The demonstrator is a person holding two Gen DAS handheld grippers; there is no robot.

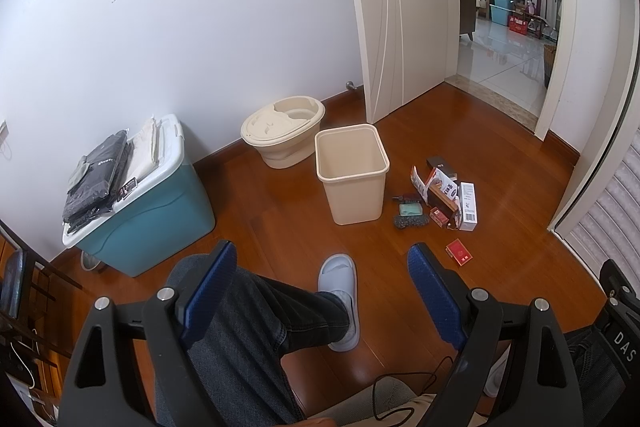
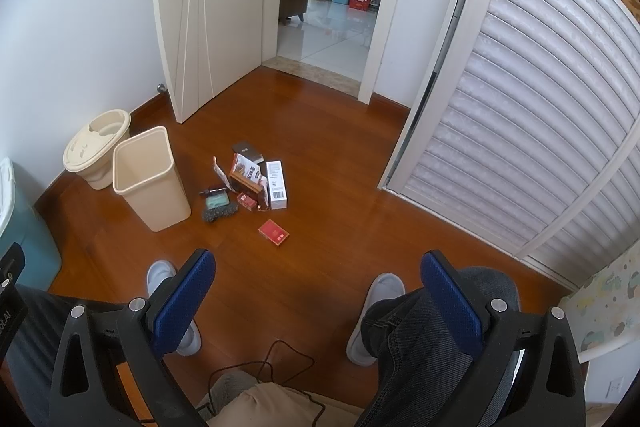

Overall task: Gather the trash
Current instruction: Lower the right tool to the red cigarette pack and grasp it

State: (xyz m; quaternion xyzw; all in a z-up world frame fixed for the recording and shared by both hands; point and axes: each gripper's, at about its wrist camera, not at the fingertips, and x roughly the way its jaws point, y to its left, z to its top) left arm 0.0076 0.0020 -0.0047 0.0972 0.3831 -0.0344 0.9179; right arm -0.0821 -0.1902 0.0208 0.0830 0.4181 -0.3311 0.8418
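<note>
A seated person's legs and pale slippers fill the bottom of both views. The left tool (image 1: 322, 277) and the right tool (image 2: 318, 285) each stand wide apart, holding nothing. At mid-frame, an empty beige waste bin (image 1: 352, 173) stands upright on the wooden floor (image 1: 500, 155). Just right of it lies a heap of trash (image 1: 438, 197): boxes, wrappers, perhaps a scouring pad. A red packet (image 1: 459, 253) lies apart, nearer the tools.
</note>
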